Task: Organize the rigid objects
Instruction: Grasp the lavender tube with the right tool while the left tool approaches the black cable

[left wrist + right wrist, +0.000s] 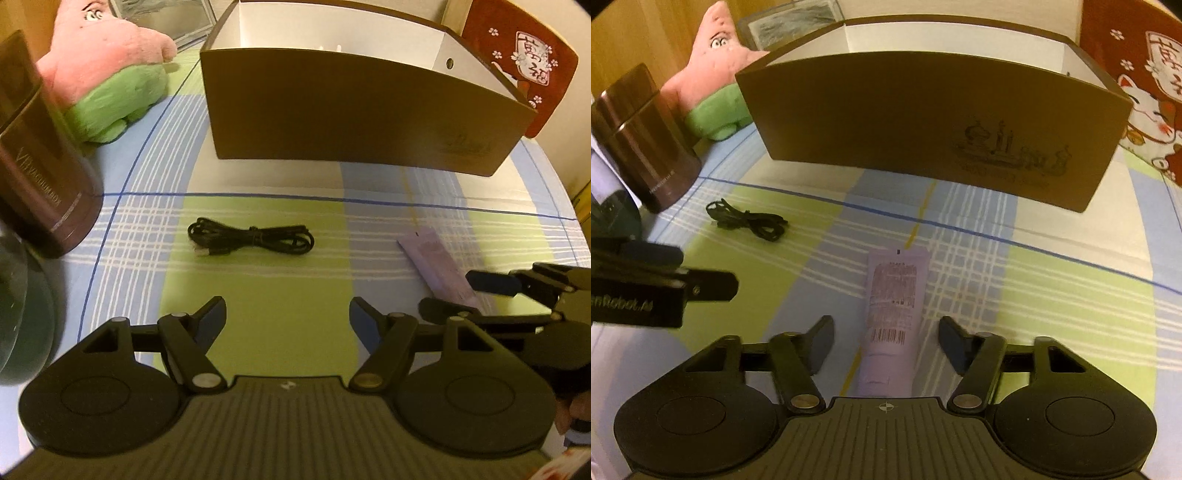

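My right gripper (pixel 886 343) is spread wide with nothing between its fingers, and the lilac tube (pixel 892 314) lies straight ahead of it on the checked cloth (pixel 1052 295). The tube's near end, the cap end as far as I can judge, sits in the gap between my fingers, though I cannot tell whether I am down at its level or above it. Its long axis runs away from me toward the brown box (pixel 923 122), so my fingers stand either side of its width. That is the relation I am working from: I judge a short advance and a squeeze across the body would take it.

My left gripper (pixel 288 321) is likewise released and empty, hovering over a green patch of cloth. From it the tube lies off to the right, and my right gripper is plainly the nearer to it.

Farther on toward the box, the coiled black cable (pixel 251 240) lies ahead of my left gripper, its long axis crosswise, parallel to the box's front wall. It is soft, so I judge it not mine to sort first.

The box stands beyond both, open-topped, its front wall facing me; I expect the tube goes over that wall.
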`<state>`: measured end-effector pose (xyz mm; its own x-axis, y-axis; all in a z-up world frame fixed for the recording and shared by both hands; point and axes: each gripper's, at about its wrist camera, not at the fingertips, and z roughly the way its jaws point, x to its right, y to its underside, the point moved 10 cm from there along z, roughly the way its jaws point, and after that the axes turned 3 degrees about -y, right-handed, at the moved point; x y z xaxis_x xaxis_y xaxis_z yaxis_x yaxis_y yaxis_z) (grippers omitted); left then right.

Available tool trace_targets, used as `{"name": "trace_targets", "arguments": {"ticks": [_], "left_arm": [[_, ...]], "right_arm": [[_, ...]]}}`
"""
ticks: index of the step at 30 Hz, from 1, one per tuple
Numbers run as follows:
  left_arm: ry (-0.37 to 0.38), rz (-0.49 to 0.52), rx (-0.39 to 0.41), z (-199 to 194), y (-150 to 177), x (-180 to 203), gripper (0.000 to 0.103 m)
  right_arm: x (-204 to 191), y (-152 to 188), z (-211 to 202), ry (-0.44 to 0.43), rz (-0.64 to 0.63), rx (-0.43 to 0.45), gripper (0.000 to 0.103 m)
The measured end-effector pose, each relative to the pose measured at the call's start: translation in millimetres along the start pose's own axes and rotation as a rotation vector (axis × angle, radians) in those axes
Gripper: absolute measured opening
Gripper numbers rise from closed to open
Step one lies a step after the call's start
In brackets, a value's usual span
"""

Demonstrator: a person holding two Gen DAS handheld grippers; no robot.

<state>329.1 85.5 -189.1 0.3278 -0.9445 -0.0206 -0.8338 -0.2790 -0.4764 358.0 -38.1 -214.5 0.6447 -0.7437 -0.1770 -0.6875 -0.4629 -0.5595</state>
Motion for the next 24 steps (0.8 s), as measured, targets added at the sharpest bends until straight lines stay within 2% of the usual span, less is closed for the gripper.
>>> {"name": "trace_targets", "arguments": {"ticks": [1,3,14,24], "left_arm": [[-0.005,0.002,0.0,3,-3,1,0.07],[-0.011,0.001,0.005,9,-8,2,0.07],[-0.095,-0.05,0.003,40,-26,-1,0.07],[-0.134,-0.162,0.004,44,-21,-31,0.07]], "right_arm": [[1,-1,1,0.015,-0.021,0.004,0.036],[5,-2,1,0.022,-0.031,0.008,0.031],[56,-9,-7,0.096,0.116,0.033,0.031],[59,-7,-8,0.09,0.105,0.037,0.031]]}}
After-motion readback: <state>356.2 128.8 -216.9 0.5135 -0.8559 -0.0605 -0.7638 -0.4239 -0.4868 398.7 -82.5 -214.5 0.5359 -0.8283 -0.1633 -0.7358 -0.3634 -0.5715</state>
